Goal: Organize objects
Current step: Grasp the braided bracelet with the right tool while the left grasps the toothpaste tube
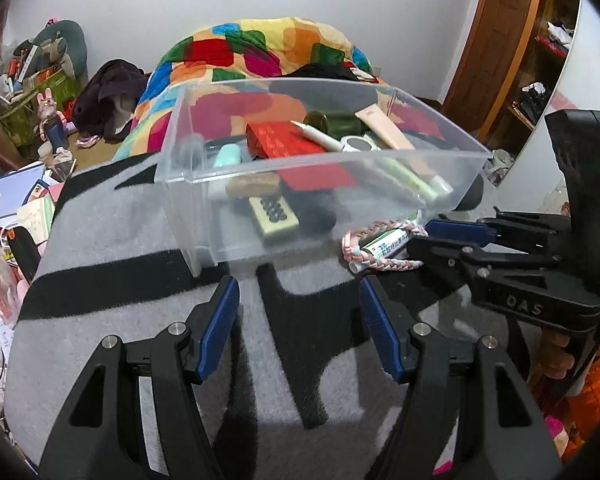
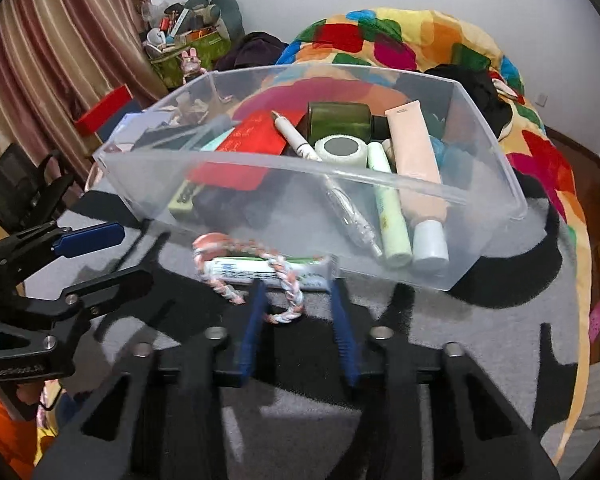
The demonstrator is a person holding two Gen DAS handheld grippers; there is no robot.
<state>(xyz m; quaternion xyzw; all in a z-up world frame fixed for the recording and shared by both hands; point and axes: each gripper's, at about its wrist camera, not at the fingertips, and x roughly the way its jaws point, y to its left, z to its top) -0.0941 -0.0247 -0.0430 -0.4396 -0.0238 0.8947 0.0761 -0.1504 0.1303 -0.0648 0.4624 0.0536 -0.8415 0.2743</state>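
Standing apart at about half spread, the fingers of your left gripper [image 1: 296, 284] hold nothing and touch nothing; only the grey-and-black blanket [image 1: 140, 240] shows between the blue pads.

Right gripper [image 2: 298, 284]: the pads are blurred, with a narrow gap between them. A loop of the pink-and-white braided cord [image 2: 290, 292] lies in that gap, and no pad can be seen pressing on it.

White-and-green tube [image 2: 252, 270]: it lies flat on the blanket at your right fingertips, just past them. Its long axis runs crosswise to those fingers. The rounded end points to their left, the flat crimped end to their right. The cord drapes over it. Seen from your left gripper, it sits ahead and off to the right of the fingers.

Clear plastic bin [image 2: 300, 172]: its near wall stands just beyond the tube, almost touching it, and its open top faces up. Inside are a red envelope [image 2: 256, 136], a white pen [image 2: 296, 138], a dark green jar [image 2: 338, 120], a tape roll [image 2: 342, 150], a peach tube [image 2: 414, 148] and a pale green tube [image 2: 390, 208].

Room to move: bare blanket runs ahead of your left fingers up to the bin's near corner. Your two grippers are near each other, with the tube between their tips.
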